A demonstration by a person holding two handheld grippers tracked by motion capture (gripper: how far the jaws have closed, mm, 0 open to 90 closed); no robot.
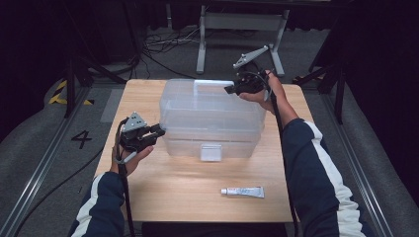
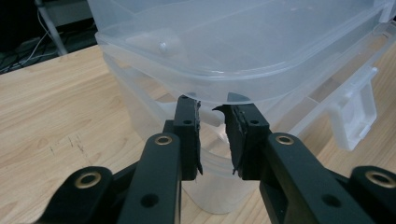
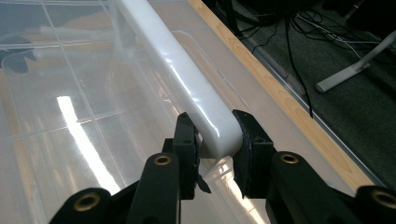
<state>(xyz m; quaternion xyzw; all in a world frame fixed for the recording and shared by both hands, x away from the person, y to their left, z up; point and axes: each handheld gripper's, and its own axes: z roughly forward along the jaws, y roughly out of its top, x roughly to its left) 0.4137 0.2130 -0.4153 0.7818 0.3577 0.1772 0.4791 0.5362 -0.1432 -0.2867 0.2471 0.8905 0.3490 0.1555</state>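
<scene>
Nearest my edge of the table (image 1: 163, 197) lies a small tube (image 1: 242, 191), long axis across the table, cap to my left, well apart from both tongs and untouched.

Next out is the clear plastic box (image 1: 212, 123), mid-table, its long axis also across, its front latch (image 1: 211, 152) facing me. My left gripper (image 1: 157, 131) is at the box's left end. In the left gripper view (image 2: 212, 135) the jaws stand narrow under the lid's overhanging rim, with a small tab of the box between them; whether the pads actually press on it I cannot tell.

Farther out, my right gripper (image 1: 231, 90) sits over the back right of the lid. In the right gripper view (image 3: 215, 140) its jaws are clamped on the near end of the white handle (image 3: 187, 84), pads against both sides. The handle runs away from those jaws, parallel to the box's long axis.

Judgement: the coming move turns on the lid's left end, which lies directly ahead of and just above the left jaws; that hand is the nearer one. The right grip steadies or lifts from the handle.
</scene>
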